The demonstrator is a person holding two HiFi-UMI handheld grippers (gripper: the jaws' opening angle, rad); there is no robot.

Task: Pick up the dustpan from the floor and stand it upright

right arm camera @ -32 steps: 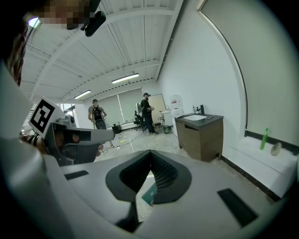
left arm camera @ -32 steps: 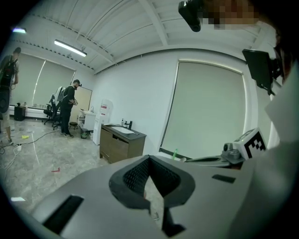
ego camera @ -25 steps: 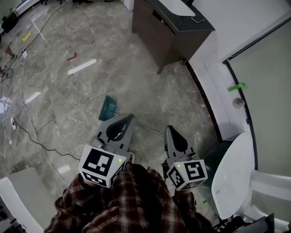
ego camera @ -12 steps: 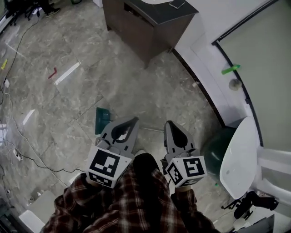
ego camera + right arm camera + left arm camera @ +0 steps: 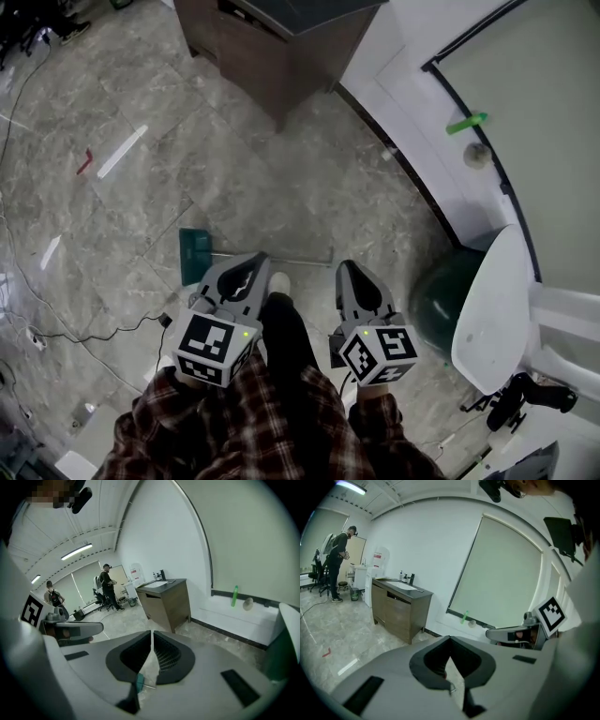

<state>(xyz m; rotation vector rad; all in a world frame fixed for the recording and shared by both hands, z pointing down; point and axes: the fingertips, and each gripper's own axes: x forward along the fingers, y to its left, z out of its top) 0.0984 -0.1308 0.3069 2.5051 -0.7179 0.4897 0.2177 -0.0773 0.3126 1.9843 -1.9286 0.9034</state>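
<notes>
left gripper (image 5: 256,256) and right gripper (image 5: 345,266): jaws pressed together on both, nothing between them. Each gripper view shows the tips meeting with only floor (image 5: 281,187) behind the gap

vs a second ago: both grippers have come down and forward, and the person has stepped in, so a shoe (image 5: 278,281) now shows between them

dustpan (image 5: 195,253): flat on the floor, untouched. A second ago it lay well ahead of the left gripper. Now its green scoop end sits just left of the left tips. The thin handle (image 5: 305,259) runs rightward across, just past both sets of tips, and ends near the right gripper. A sliver of green shows through the jaw gap in the right gripper view, probably the scoop

further out: green bin (image 5: 442,292) on the right. The cabinet (image 5: 267,52) has slid up to the top edge, which also says the view is closing in on the dustpan

read: still the approach, no grasp yet. The handle looks like the grab point and seems reachable by either gripper, but the jaws must open first. It's thin and flat on a hard floor, so the tips probably need to go low and square across it or it skates away
</notes>
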